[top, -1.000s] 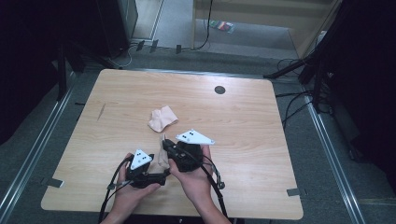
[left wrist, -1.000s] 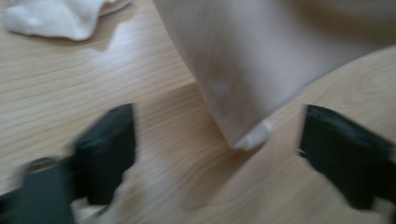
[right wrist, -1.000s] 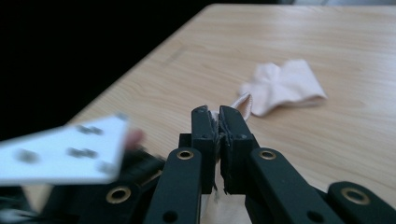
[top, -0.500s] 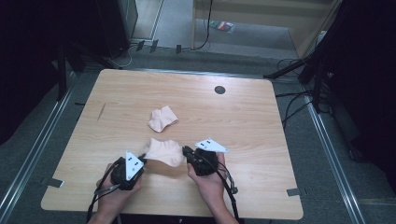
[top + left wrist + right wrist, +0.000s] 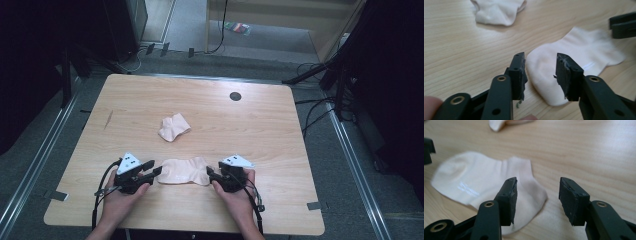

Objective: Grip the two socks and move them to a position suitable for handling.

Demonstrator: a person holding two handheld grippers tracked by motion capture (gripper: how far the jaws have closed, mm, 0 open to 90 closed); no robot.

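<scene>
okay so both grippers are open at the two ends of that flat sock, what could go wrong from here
1. The flat sock lies thin on the table; the open left gripper may pinch only one layer, or scrape wood.
2. The right gripper sits mostly off the sock's edge, so closing now could miss the fabric.
3. Uneven pulling might bunch it.

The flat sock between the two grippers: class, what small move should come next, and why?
Probably lift both grippers clear of the flat sock. The left gripper and right gripper both stand open at its two ends and it lies spread on the table, so it looks released. The crumpled sock farther back could come next.
</scene>
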